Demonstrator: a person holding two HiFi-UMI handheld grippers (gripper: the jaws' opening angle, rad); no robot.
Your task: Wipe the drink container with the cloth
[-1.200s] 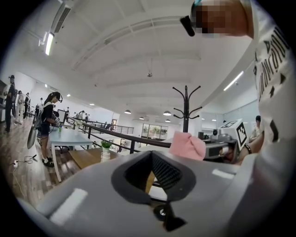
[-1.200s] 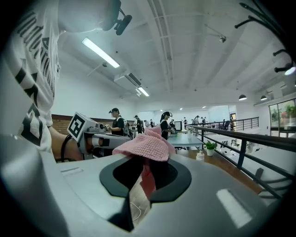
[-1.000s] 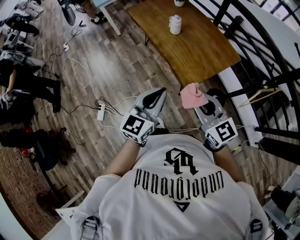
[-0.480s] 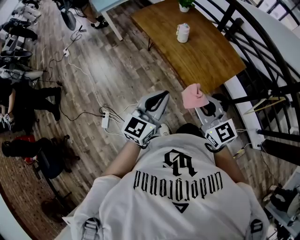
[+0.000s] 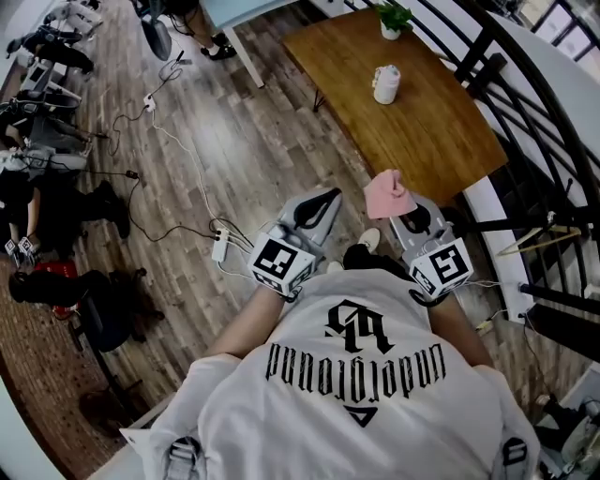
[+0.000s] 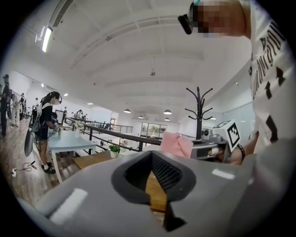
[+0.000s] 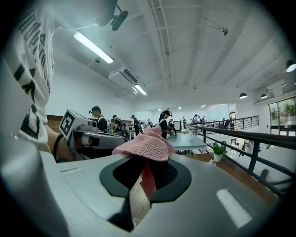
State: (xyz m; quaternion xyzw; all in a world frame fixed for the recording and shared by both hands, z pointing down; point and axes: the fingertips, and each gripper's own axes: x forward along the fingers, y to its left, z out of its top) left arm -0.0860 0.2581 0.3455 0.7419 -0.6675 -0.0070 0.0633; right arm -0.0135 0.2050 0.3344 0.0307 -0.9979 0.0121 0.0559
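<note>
The drink container (image 5: 385, 83), a white lidded cup, stands on the wooden table (image 5: 412, 122) well ahead of both grippers. My right gripper (image 5: 397, 199) is shut on a pink knitted cloth (image 5: 386, 194), which bunches over its jaw tips; the same cloth (image 7: 144, 144) fills the jaws in the right gripper view and shows as a pink cloth (image 6: 175, 144) in the left gripper view. My left gripper (image 5: 323, 200) is shut with nothing in it, held over the wood floor beside the right one. The cup is hidden in both gripper views.
A small potted plant (image 5: 392, 18) sits at the table's far end. A black railing (image 5: 525, 103) runs along the table's right side. A power strip (image 5: 219, 247) and cables lie on the floor to the left. People and a blue table (image 6: 69, 141) stand further left.
The table and cup have slid lower and to the right in the head view, closer to the grippers. Both grippers keep their pose; the cloth stays in the right one.
</note>
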